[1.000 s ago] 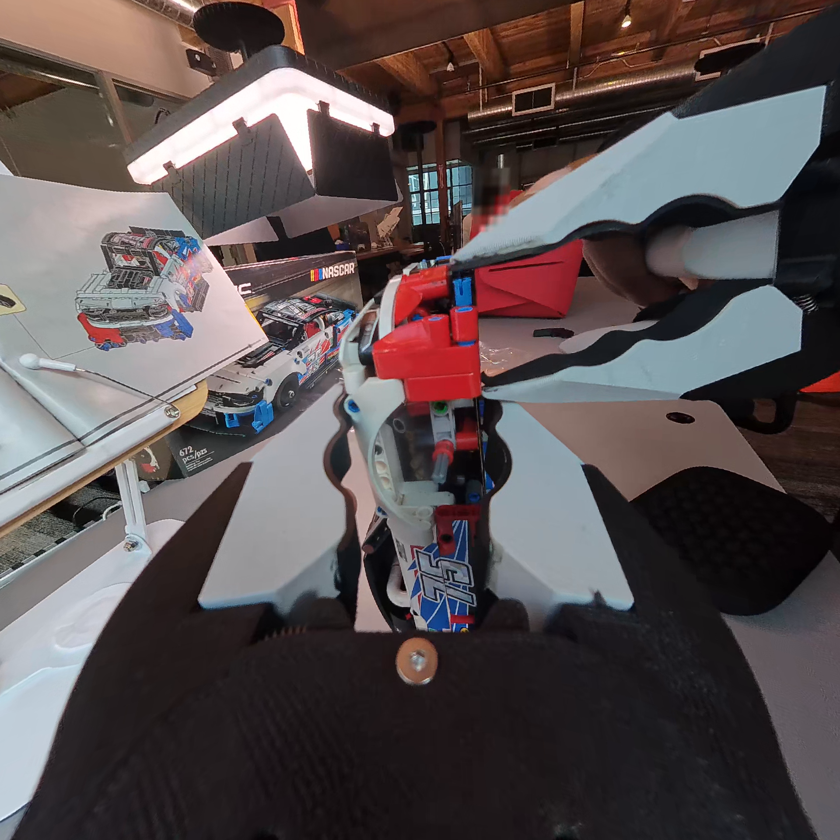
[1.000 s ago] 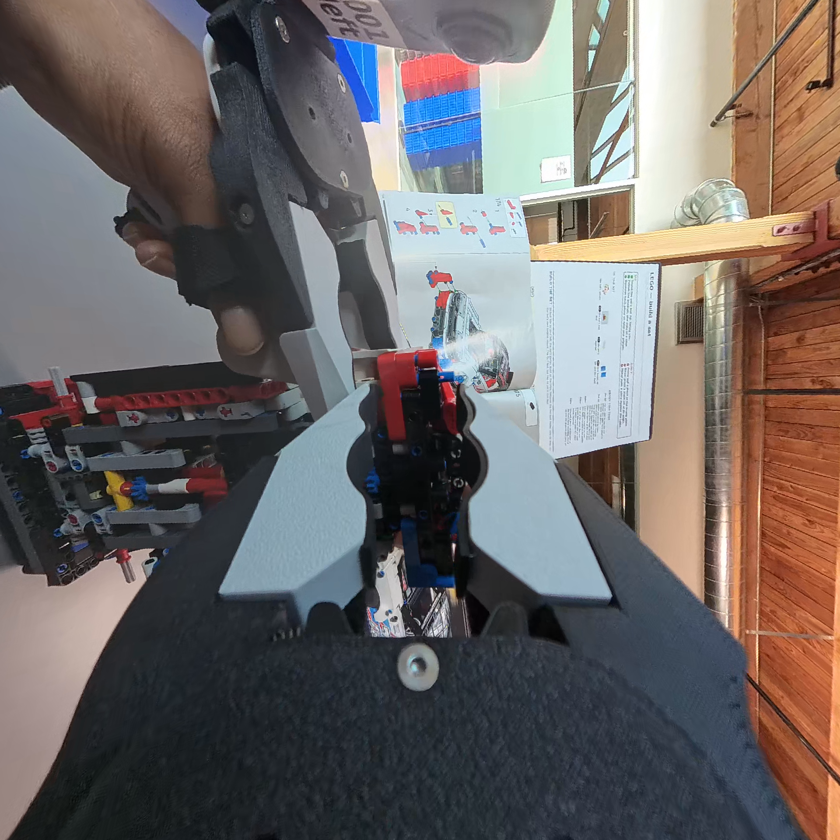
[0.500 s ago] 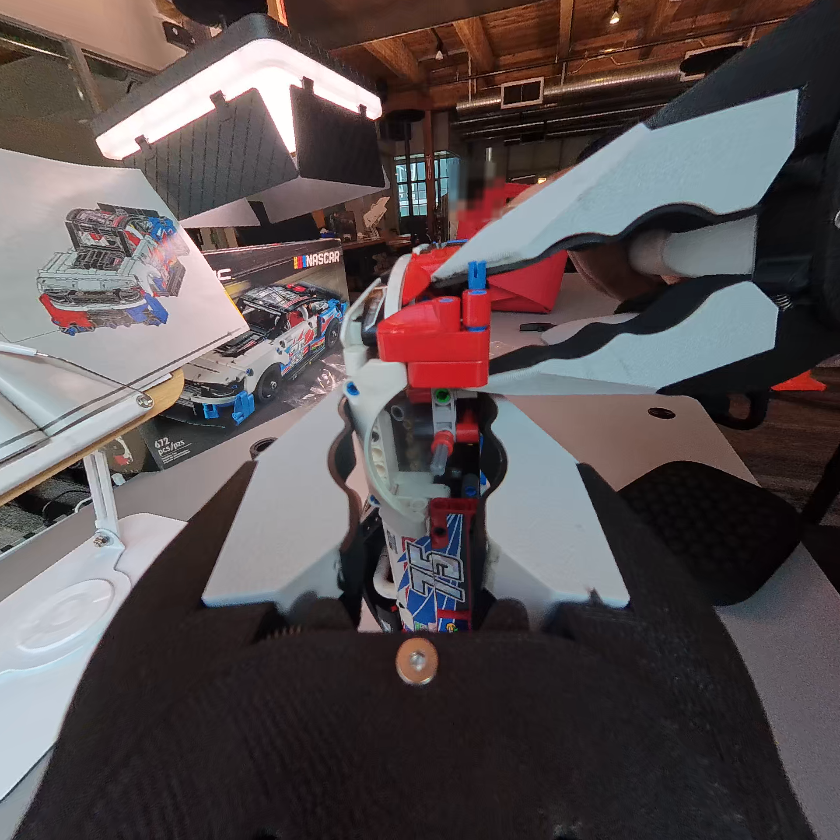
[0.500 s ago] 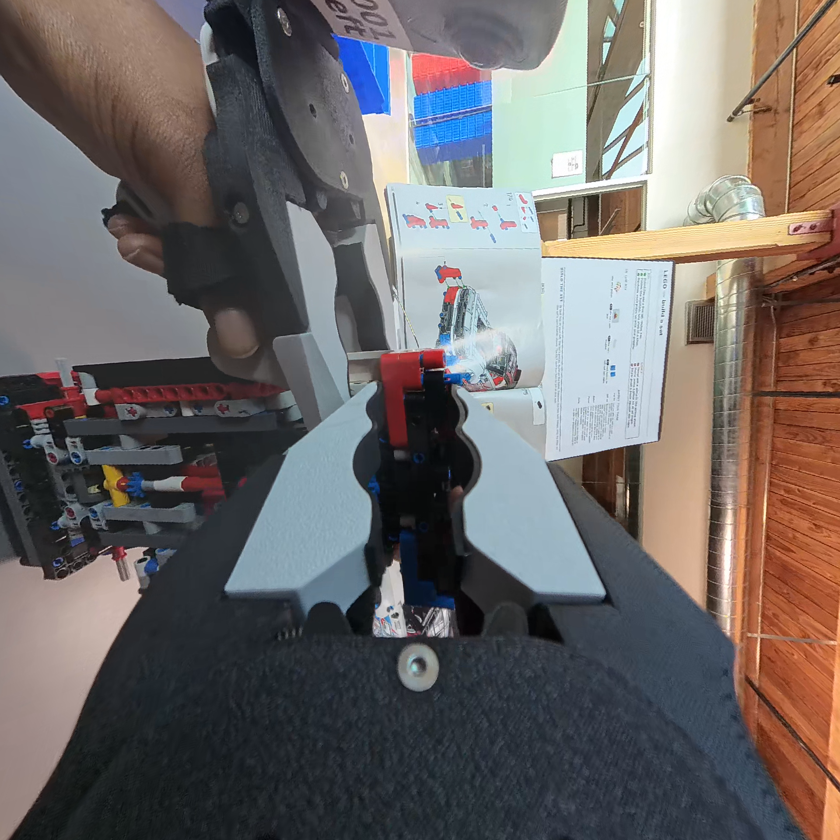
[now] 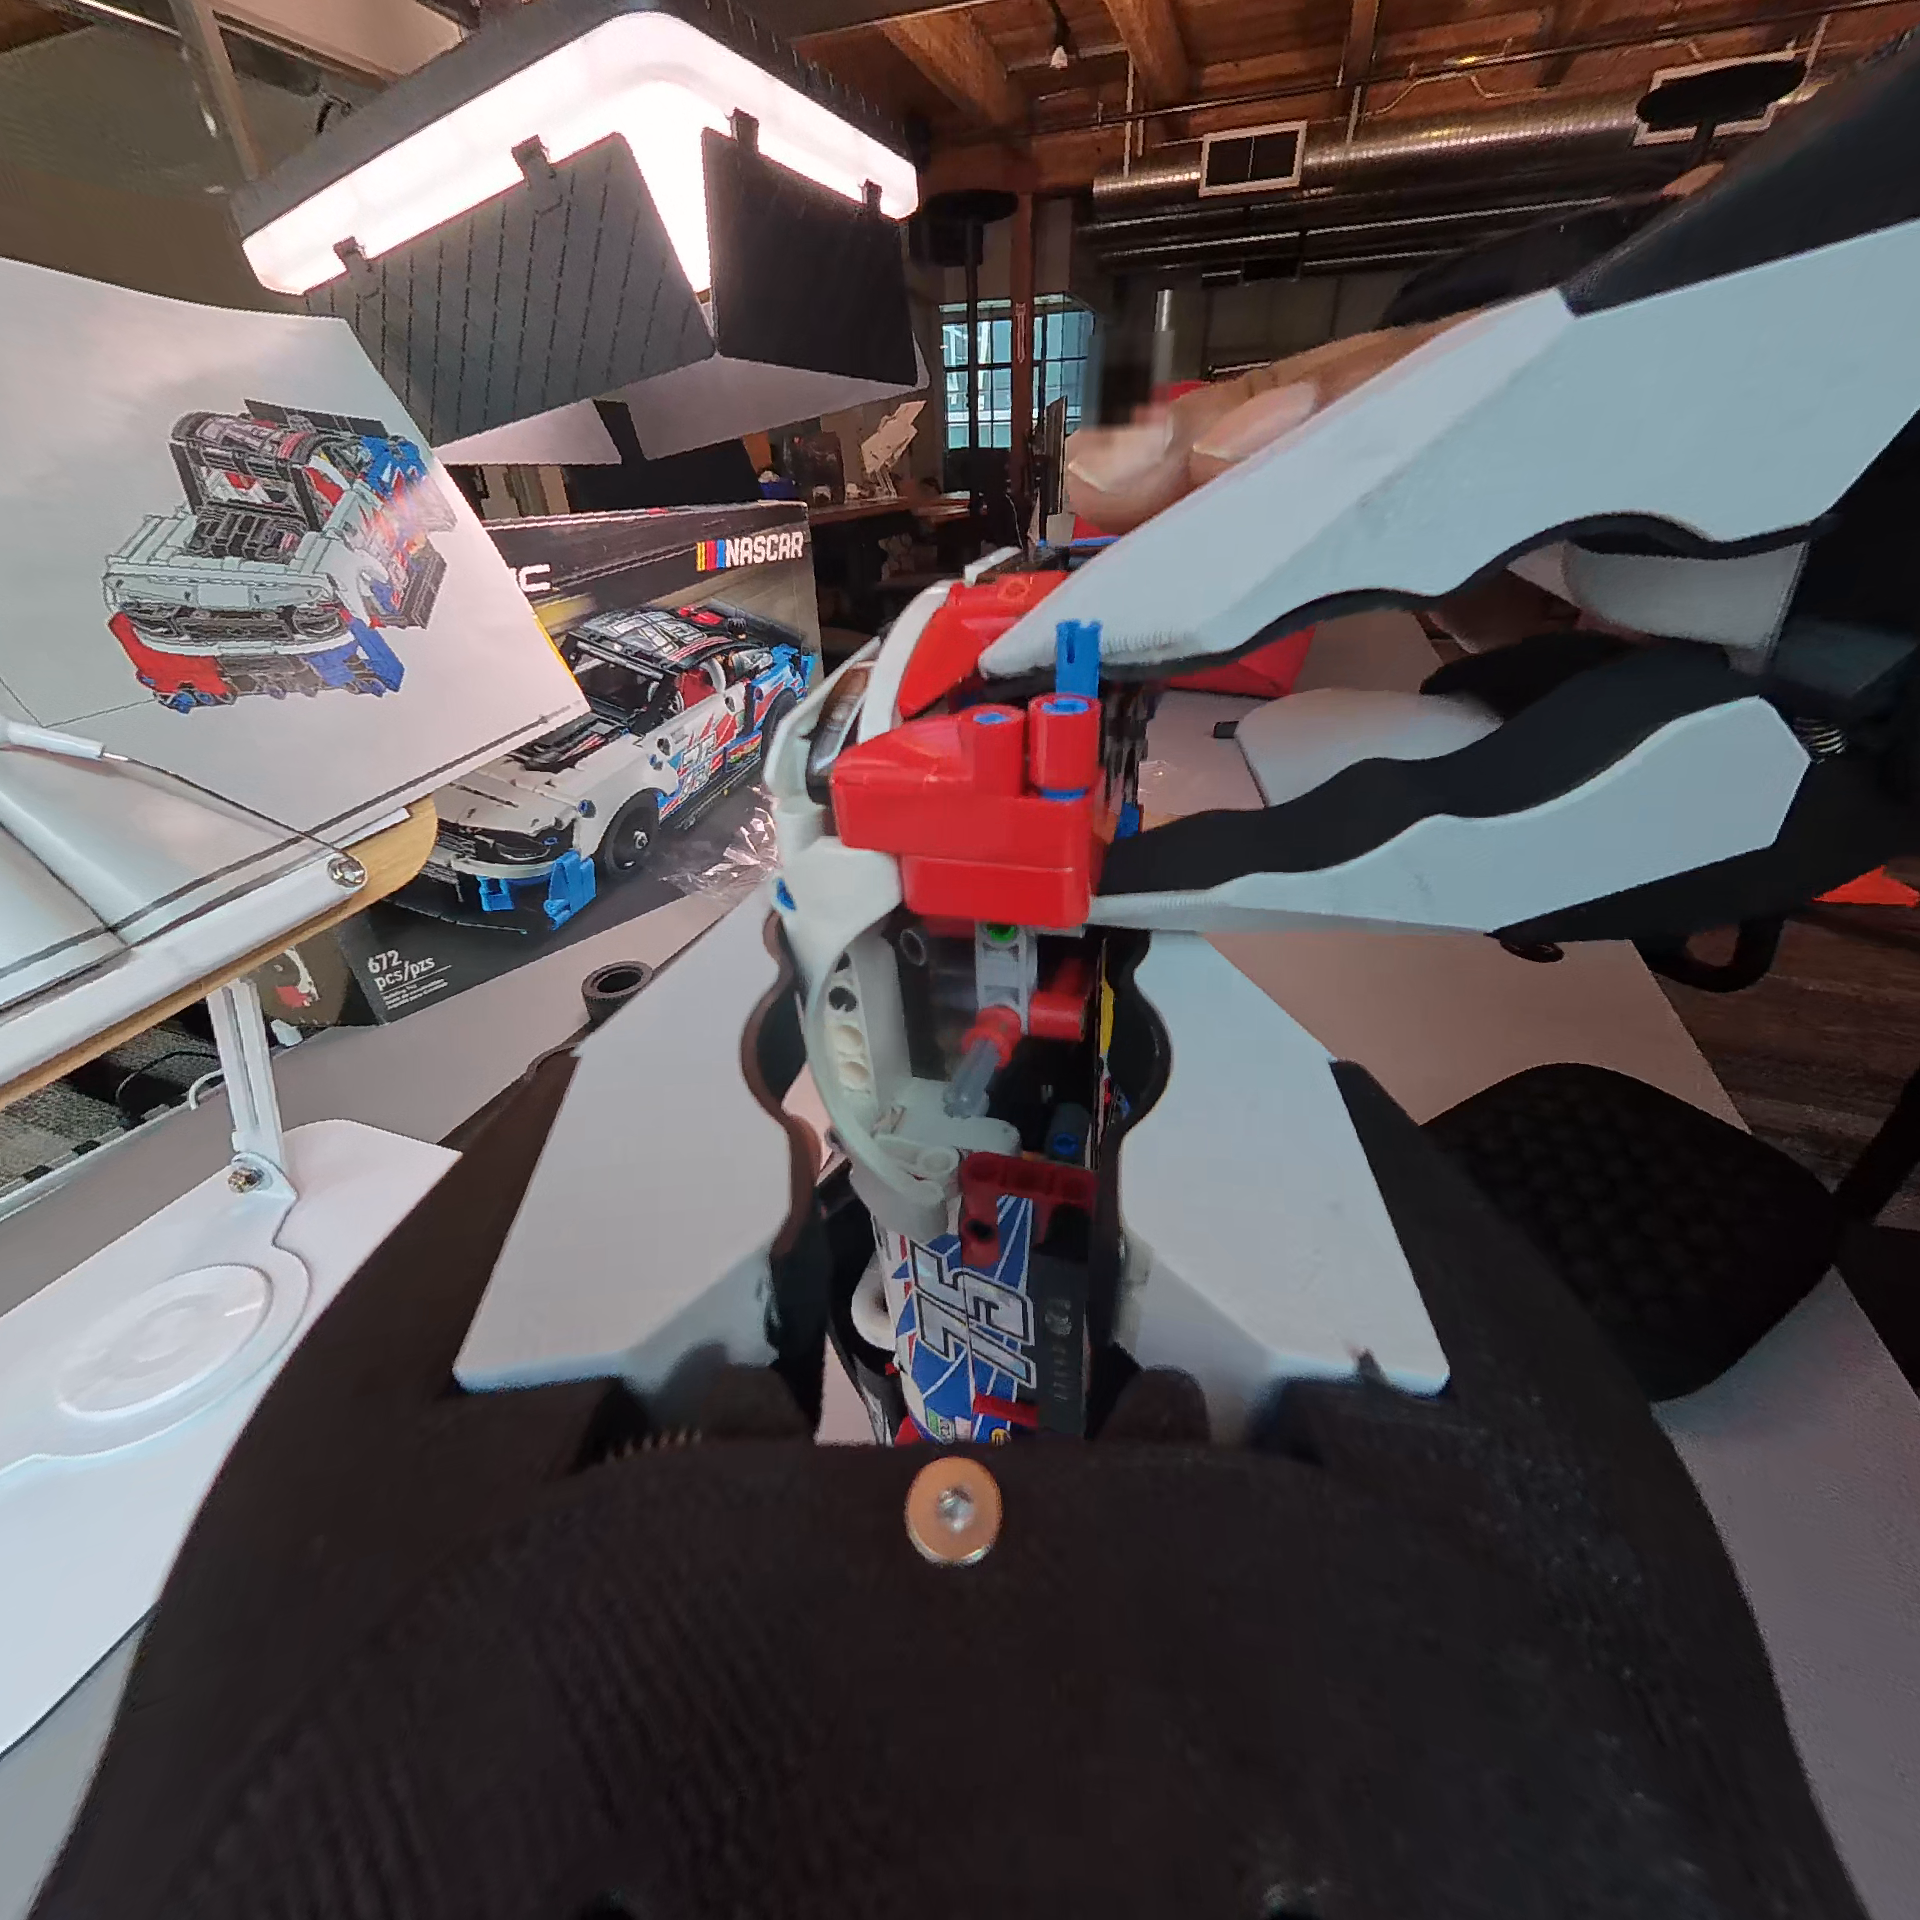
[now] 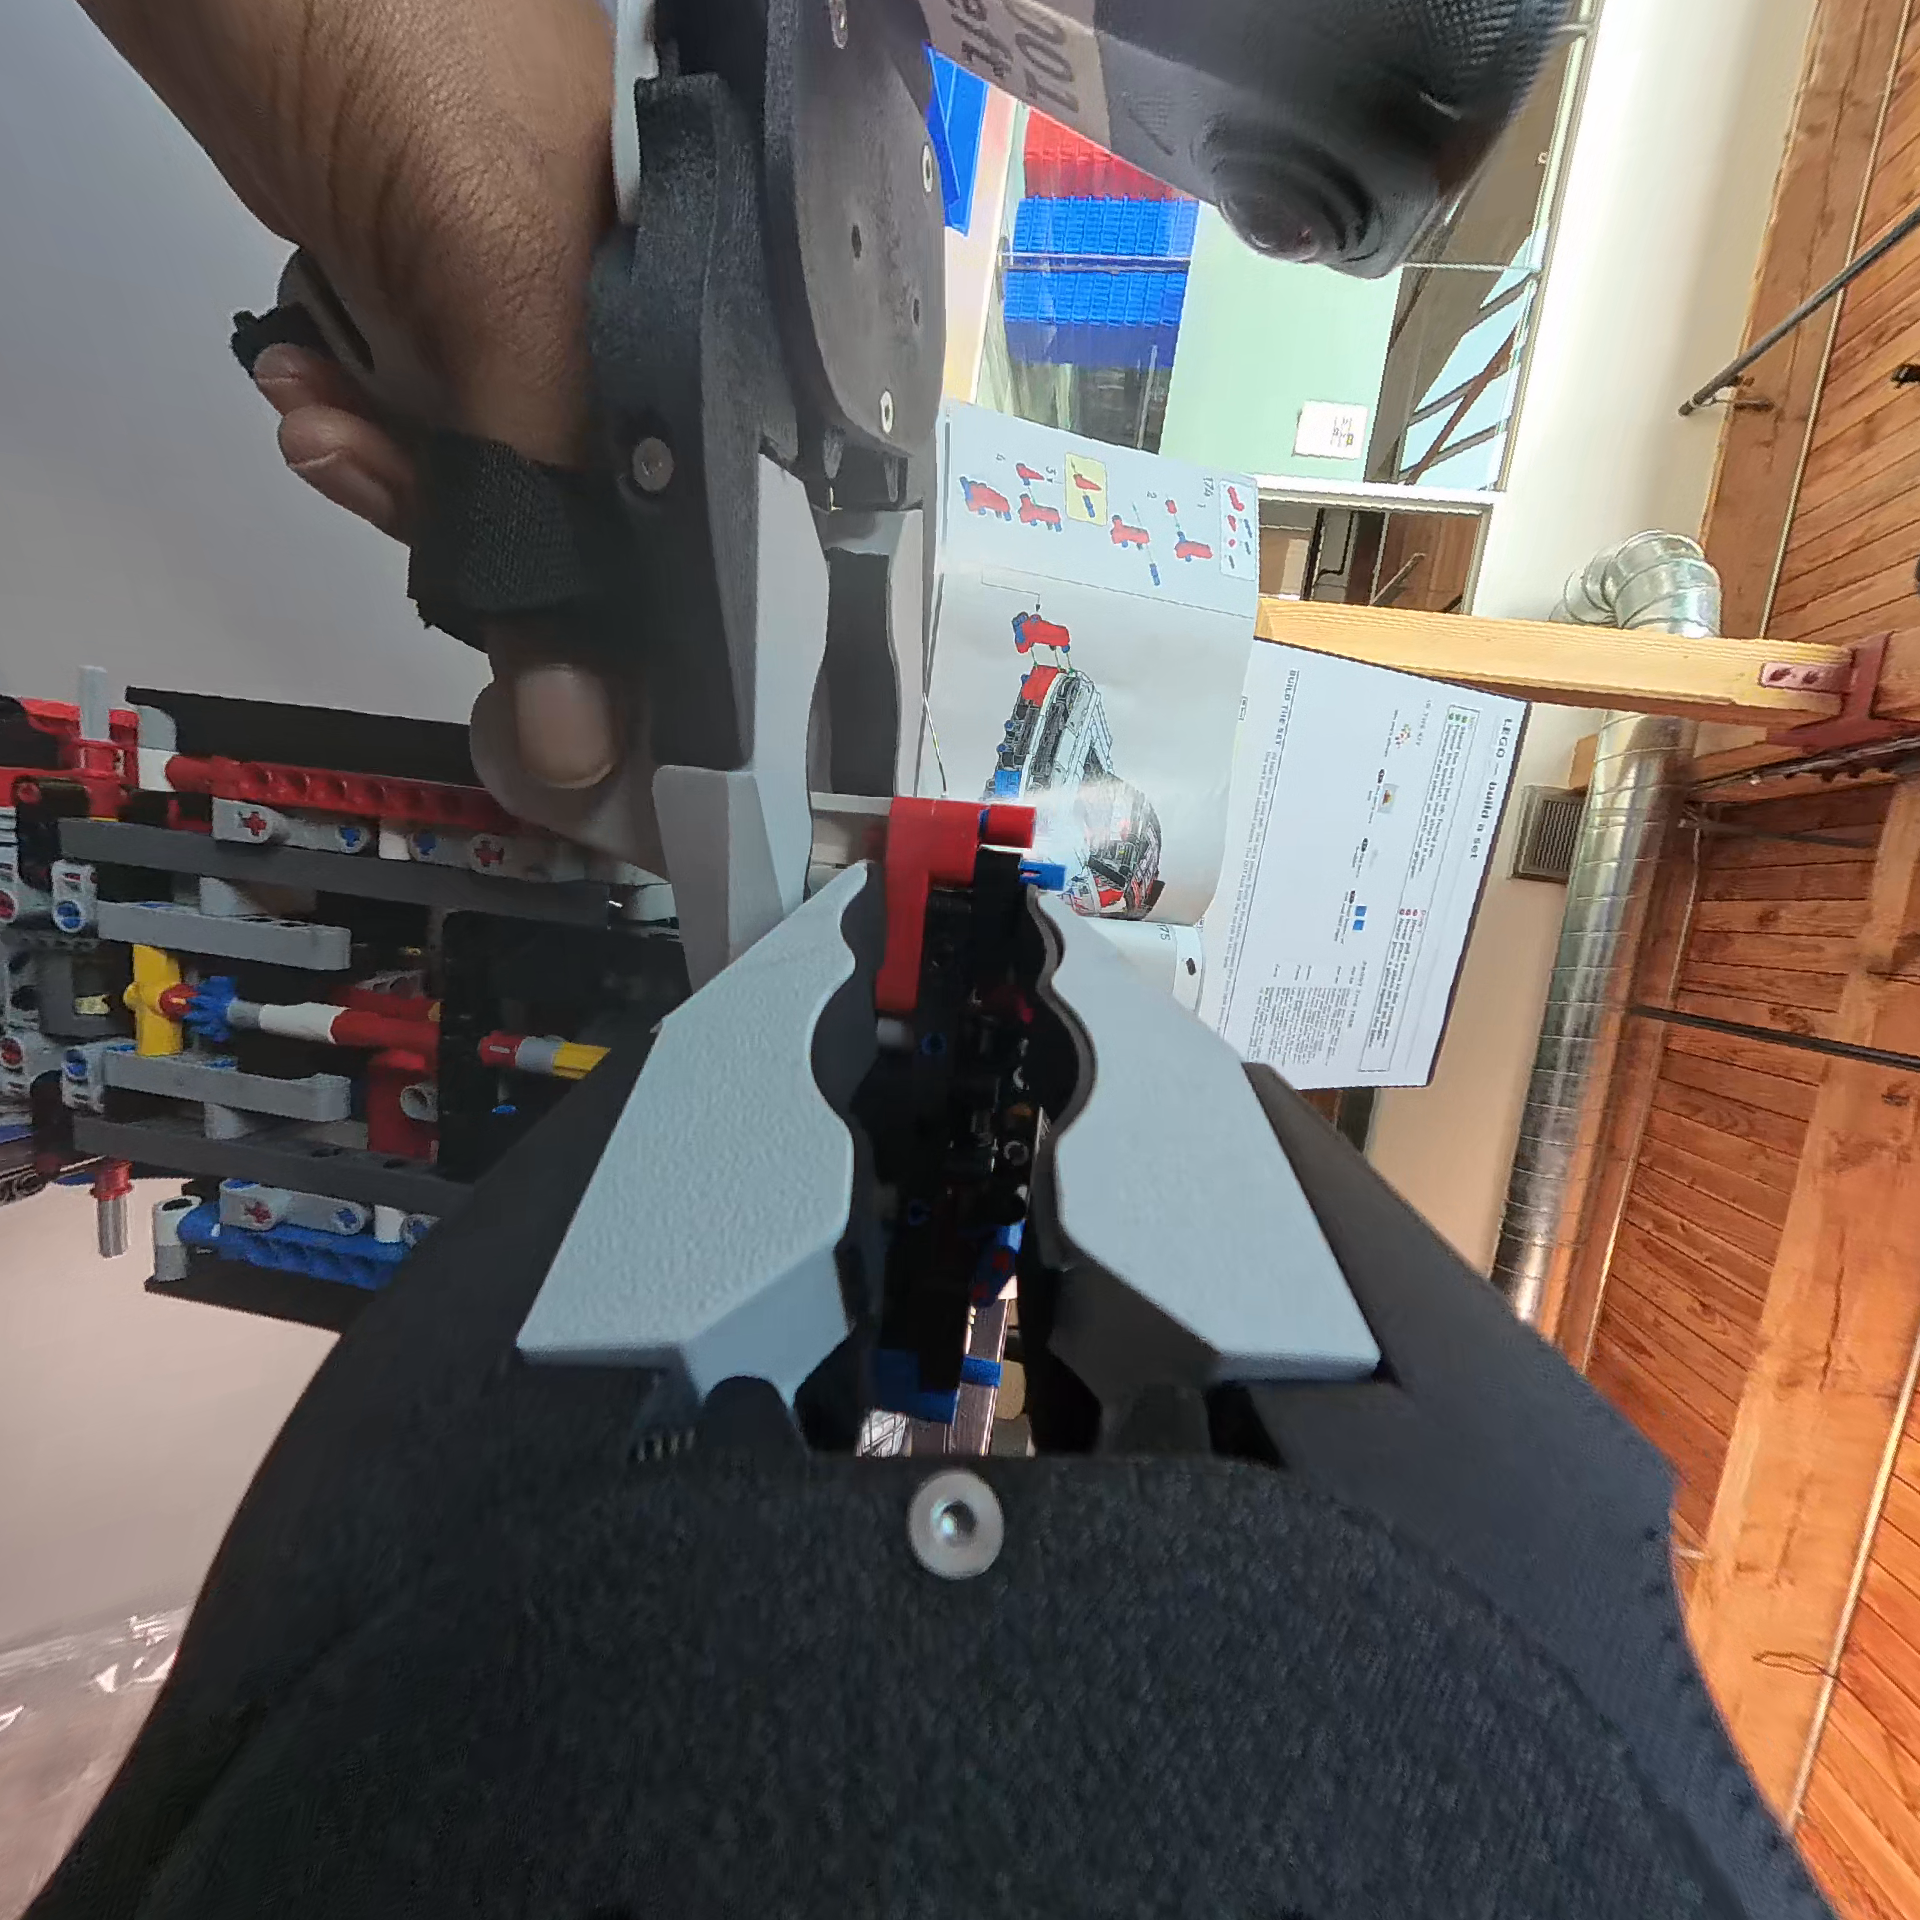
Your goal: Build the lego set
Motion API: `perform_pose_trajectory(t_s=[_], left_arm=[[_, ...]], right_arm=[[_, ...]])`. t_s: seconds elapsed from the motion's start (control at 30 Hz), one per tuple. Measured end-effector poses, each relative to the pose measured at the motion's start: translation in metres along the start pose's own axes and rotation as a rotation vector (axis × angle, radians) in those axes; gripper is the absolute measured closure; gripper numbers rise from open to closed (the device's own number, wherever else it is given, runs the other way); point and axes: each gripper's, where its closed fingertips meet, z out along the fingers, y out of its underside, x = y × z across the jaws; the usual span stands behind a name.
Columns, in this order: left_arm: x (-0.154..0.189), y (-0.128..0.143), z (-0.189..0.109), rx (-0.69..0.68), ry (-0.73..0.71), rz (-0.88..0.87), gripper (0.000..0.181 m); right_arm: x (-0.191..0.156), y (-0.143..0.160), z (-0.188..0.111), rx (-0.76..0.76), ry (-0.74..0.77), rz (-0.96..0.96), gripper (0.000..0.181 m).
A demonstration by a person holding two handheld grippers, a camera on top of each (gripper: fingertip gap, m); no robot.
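- The model [image 5: 966, 1049] stands between the left gripper's [image 5: 951, 1039] fingers.
- The right gripper [image 5: 1049, 790] comes from the right, clamped on the model's top.
- Left of the model: booklet [image 5: 260, 561] on a stand [image 5: 244, 1091].
- Box [image 5: 623, 748] behind the booklet, on the table [image 5: 1455, 1029].

Bright, even light from the softbox lamp [image 5: 582, 208] overhead (slight motion blur, fisheye bending at edges).

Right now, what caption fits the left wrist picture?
Both grippers, left and right, clamp the car beside the booklet.
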Motion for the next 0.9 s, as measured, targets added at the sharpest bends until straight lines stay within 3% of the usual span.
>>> perform_pose_trajectory(t_s=[0.47,0.57,0.63,0.7,0.8,0.9], left_arm=[[0.001,0.000,0.000,0.015,0.023,-0.013,0.128],[0.000,0.000,0.000,0.015,0.021,-0.008,0.129],[0.001,0.000,-0.002,0.018,0.042,0.000,0.129],[0.005,0.000,-0.004,0.019,0.079,0.019,0.130],[0.016,0.000,-0.008,0.022,0.154,0.069,0.130],[0.031,0.000,-0.014,0.031,0.250,0.133,0.130]], right_arm=[[0.001,0.002,-0.005,0.032,0.012,0.142,0.158],[0.008,-0.008,-0.028,0.156,-0.080,0.406,0.117],[0.026,-0.007,-0.052,0.296,-0.085,0.662,0.119],[0.026,0.020,-0.064,0.334,-0.091,0.830,0.119],[-0.009,0.059,-0.064,0.340,-0.233,1.059,0.112],[-0.039,0.065,-0.068,0.427,-0.348,1.168,0.108]])
